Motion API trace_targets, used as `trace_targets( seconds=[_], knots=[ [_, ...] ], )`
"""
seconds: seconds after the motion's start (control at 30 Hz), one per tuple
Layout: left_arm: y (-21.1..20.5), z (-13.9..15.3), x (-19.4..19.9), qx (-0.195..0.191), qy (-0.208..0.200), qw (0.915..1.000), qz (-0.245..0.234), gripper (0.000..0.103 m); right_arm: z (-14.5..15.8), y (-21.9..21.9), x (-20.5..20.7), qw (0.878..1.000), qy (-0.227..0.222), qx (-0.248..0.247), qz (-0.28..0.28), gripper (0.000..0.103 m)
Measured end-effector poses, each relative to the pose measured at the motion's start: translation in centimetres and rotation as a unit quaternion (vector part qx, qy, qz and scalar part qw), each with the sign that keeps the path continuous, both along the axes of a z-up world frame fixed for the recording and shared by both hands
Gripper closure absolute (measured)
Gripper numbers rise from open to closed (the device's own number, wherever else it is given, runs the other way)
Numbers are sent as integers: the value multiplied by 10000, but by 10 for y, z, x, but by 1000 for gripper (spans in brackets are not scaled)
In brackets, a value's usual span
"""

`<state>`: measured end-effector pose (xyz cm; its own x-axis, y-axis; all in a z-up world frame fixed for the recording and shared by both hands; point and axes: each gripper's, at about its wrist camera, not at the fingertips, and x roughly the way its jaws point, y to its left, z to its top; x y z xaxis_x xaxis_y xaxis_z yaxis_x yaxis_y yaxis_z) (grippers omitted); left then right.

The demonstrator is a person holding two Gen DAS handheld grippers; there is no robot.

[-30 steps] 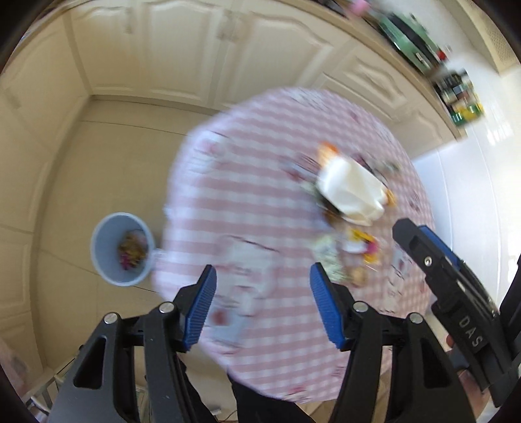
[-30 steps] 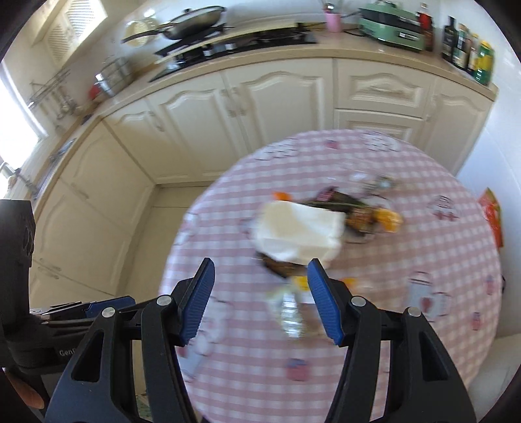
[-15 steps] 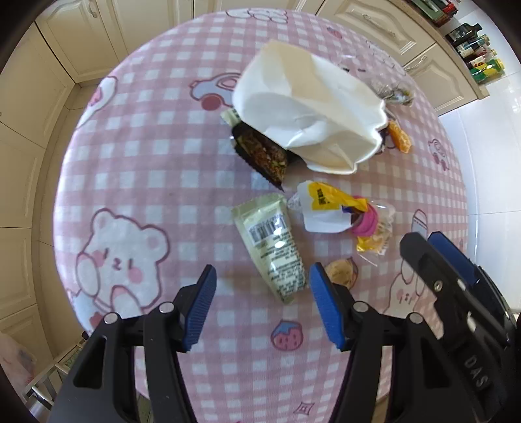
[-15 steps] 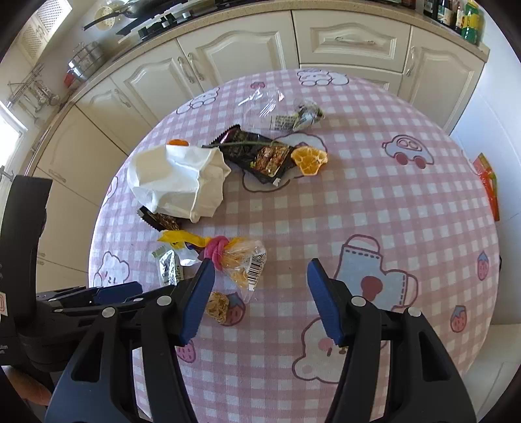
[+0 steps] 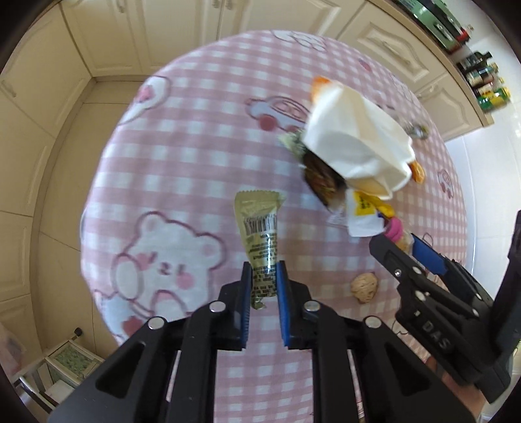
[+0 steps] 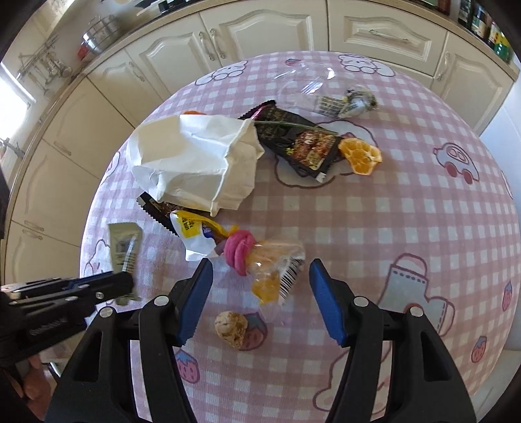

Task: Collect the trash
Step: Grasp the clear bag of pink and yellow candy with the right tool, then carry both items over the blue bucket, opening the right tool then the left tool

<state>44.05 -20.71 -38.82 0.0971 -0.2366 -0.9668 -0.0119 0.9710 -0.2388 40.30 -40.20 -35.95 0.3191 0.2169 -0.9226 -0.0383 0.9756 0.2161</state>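
On the round table with a pink checked cloth point(image 5: 182, 169) lies a gold-green snack wrapper point(image 5: 259, 227). My left gripper point(image 5: 263, 270) has its jaws closing on the wrapper's near end, and the blue pads touch both of its edges. From the right wrist view, the wrapper point(image 6: 125, 244) pokes out beyond the left gripper point(image 6: 127, 286). My right gripper point(image 6: 260, 263) is open and hovers over a clear bag point(image 6: 273, 276) tied with a pink band, not touching it. It is also in the left wrist view point(image 5: 395, 242).
A white paper bag point(image 6: 195, 162) lies mid-table over a black wrapper point(image 6: 299, 143), with an orange peel point(image 6: 359, 156), a clear plastic wrapper point(image 6: 325, 97) and a yellow-white packet point(image 6: 195, 234) around it. A small beige lump point(image 6: 231, 325) sits near my right fingers. Cream cabinets point(image 6: 260, 29) stand behind.
Both grippers have dropped closer to the table. The left jaws have gone from wide apart to closed around the gold-green wrapper's end. The right jaws stay apart.
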Motion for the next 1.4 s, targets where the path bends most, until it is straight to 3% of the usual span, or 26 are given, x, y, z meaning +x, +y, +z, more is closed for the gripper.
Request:
trace_targets(
  seconds=[0.13, 0.2, 0.37, 0.67, 0.87, 1.2, 1.4],
  knots=[
    [16, 4, -1, -72, -26, 9999, 115, 89, -4, 9, 6, 9997, -48, -216, 127, 45],
    [22, 6, -7, -123, -42, 9998, 131, 89, -5, 11, 9, 9994, -68, -314, 108, 61],
    [40, 15, -12, -290, -131, 9994, 109, 89, 5, 20, 5, 9987, -156, -426, 211, 63],
    [77, 43, -18, -562, -350, 9978, -52, 89, 52, 54, -24, 9993, -239, -293, 67, 63],
    [136, 62, -25, -517, -494, 9974, -13, 89, 77, 126, -30, 9990, -417, 105, 148, 63],
    [294, 65, -45, -120, -475, 9960, 745, 89, 66, 284, -13, 9944, -249, 757, 691, 63],
    [372, 68, -51, 24, -529, 9912, 1213, 89, 60, 359, -3, 9907, -200, 844, 1052, 62]
  ],
)
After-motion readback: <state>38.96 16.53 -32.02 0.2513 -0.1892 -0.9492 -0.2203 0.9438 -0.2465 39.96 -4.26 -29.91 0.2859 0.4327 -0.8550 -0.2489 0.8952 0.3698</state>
